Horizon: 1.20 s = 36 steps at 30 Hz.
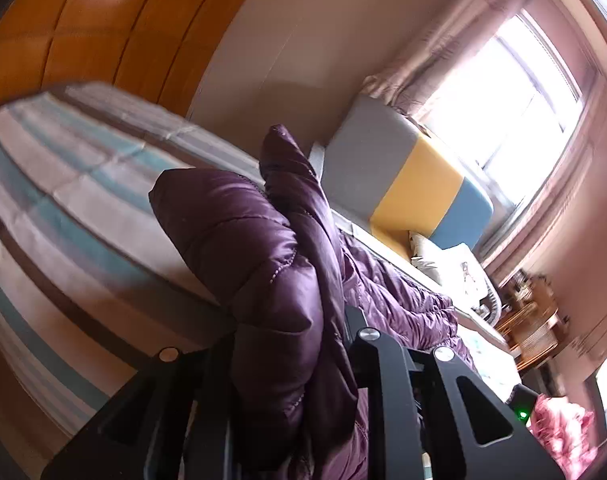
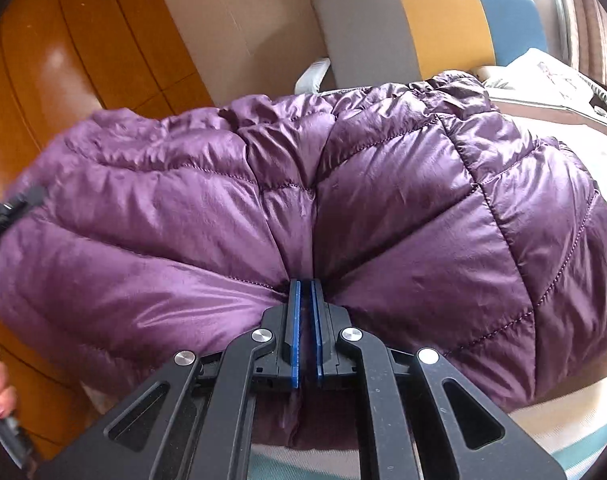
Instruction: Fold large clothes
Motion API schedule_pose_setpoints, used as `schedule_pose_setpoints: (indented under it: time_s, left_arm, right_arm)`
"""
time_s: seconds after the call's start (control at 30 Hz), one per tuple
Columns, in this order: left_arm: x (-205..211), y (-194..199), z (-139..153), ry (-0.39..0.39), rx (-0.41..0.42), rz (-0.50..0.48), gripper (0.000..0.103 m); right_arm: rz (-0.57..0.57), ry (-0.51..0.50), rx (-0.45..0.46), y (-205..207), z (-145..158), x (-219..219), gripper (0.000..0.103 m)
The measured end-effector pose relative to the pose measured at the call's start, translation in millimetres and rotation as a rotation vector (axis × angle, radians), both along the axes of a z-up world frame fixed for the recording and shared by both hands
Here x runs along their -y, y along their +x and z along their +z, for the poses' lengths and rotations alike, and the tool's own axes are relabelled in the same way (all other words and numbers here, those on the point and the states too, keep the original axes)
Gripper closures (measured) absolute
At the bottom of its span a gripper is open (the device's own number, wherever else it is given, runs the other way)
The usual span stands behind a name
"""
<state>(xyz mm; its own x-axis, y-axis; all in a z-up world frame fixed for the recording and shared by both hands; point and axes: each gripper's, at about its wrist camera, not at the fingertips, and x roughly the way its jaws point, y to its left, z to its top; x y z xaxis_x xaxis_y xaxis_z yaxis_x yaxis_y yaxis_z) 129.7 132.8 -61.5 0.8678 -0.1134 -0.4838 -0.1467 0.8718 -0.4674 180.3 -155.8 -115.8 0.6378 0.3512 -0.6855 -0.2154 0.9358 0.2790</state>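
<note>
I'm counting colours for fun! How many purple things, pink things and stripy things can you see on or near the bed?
Purple: 1, the puffy jacket, pinched by both the left gripper and the right gripper.
Pink: 1, a crumpled cloth.
Stripy: 2, the bed cover and the headboard.
Total: 4

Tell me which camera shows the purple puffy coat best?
The right wrist view: the coat fills the frame, quilting clear, pinched between the right gripper. The left wrist view shows only a bunched fold rising from the left gripper, over the striped bed.
</note>
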Motion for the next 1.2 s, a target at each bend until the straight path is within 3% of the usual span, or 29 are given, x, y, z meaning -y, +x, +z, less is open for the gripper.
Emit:
schedule_pose_setpoints:
  time_s: [0.1, 0.17, 0.3, 0.43, 0.6, 0.7, 0.87, 1.0, 1.2]
  left_arm:
    - [16, -1, 15, 0.050, 0.021, 0.005, 0.083]
    - [30, -1, 27, 0.081, 0.036, 0.004, 0.081]
    - [62, 0, 46, 0.161, 0.081, -0.013, 0.079]
    - [99, 3, 61, 0.223, 0.110, -0.050, 0.074]
    - [138, 8, 70, 0.278, 0.122, -0.087, 0.067]
    - [163, 13, 70, 0.299, 0.121, -0.139, 0.063]
    - [204, 27, 61, 0.311, 0.096, -0.226, 0.060]
    - [229, 33, 53, 0.325, 0.094, -0.288, 0.060]
    - [260, 38, 43, 0.290, 0.064, -0.402, 0.069]
  right_arm:
    - [0.003, 0.065, -0.004, -4, 11, 10, 0.096]
    - [-0.061, 0.100, 0.062, -17, 25, 31, 0.096]
    - [-0.213, 0.007, 0.132, -29, 40, 68, 0.096]
    - [-0.333, 0.019, 0.095, -26, 35, 108, 0.096]
    - [-0.441, -0.084, 0.073, -29, 33, 133, 0.096]
    - [-0.473, -0.123, 0.075, -27, 32, 142, 0.096]
    - [-0.508, -0.083, 0.063, -31, 31, 157, 0.096]
    - [-0.542, -0.109, 0.058, -35, 32, 167, 0.096]
    - [-0.576, -0.108, 0.047, -38, 29, 180, 0.096]
